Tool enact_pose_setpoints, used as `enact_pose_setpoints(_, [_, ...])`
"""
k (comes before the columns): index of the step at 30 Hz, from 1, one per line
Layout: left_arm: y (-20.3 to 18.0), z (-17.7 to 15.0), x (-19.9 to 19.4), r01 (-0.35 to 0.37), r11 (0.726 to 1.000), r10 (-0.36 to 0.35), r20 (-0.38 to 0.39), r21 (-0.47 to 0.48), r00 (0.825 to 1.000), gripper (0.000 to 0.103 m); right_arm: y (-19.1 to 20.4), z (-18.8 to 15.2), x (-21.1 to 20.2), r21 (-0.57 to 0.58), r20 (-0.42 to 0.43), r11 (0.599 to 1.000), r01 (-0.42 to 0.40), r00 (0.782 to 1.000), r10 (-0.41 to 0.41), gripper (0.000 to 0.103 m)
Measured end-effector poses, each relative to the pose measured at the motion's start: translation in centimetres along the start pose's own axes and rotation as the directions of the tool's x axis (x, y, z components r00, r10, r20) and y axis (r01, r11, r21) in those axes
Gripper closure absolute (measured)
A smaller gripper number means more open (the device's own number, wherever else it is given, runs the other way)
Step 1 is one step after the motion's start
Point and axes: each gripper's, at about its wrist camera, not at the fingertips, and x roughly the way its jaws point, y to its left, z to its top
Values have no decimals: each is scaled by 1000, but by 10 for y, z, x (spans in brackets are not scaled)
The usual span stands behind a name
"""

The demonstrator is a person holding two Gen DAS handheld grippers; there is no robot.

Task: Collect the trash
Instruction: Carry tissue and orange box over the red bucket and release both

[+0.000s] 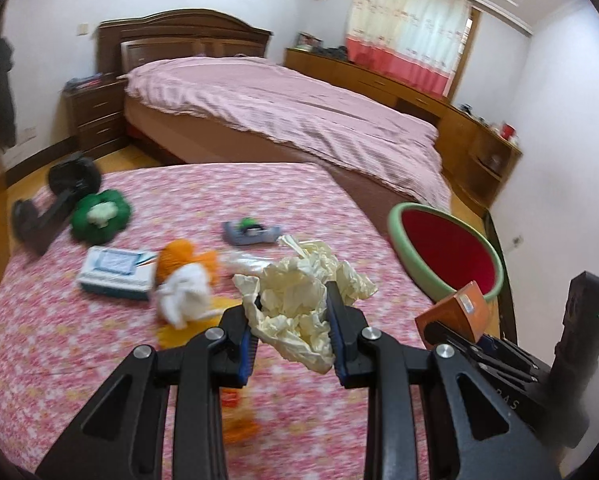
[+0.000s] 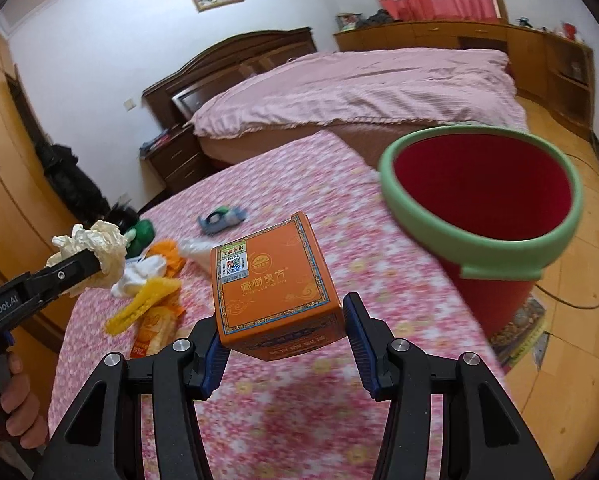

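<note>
2 grippers grip trash: left gripper (image 1: 291, 312) clamps crumpled cream paper (image 1: 295, 304), right gripper (image 2: 283, 326) pinches orange box (image 2: 271, 292).

Open floral tablecloth (image 2: 299, 412) along the near edge of the table, between both grippers. Clear air above the red bin (image 2: 481, 196) with green rim, standing just off the table's right edge. Blocking the left half: tissue pack (image 1: 113, 268), orange and white cloth (image 1: 185, 280), green plush (image 1: 99, 216), yellow wrapper (image 2: 143, 306). Mid-table, toward the far edge, a grey toy (image 1: 251, 234). Bed (image 1: 291, 120) beyond the far edge.
</note>
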Motion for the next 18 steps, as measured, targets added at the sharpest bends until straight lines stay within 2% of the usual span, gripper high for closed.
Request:
enact_pose_setpoints(10, [-67,11,44,65,994,-60,-47,93,997,73,-53,20,-20,60,43,994,88,995,-90,49])
enact_pose_setpoints(18, [-109,23,87,98,984,-86,-89,146,992,73,-91,41,-16,62,52,987,149,987,-152,49])
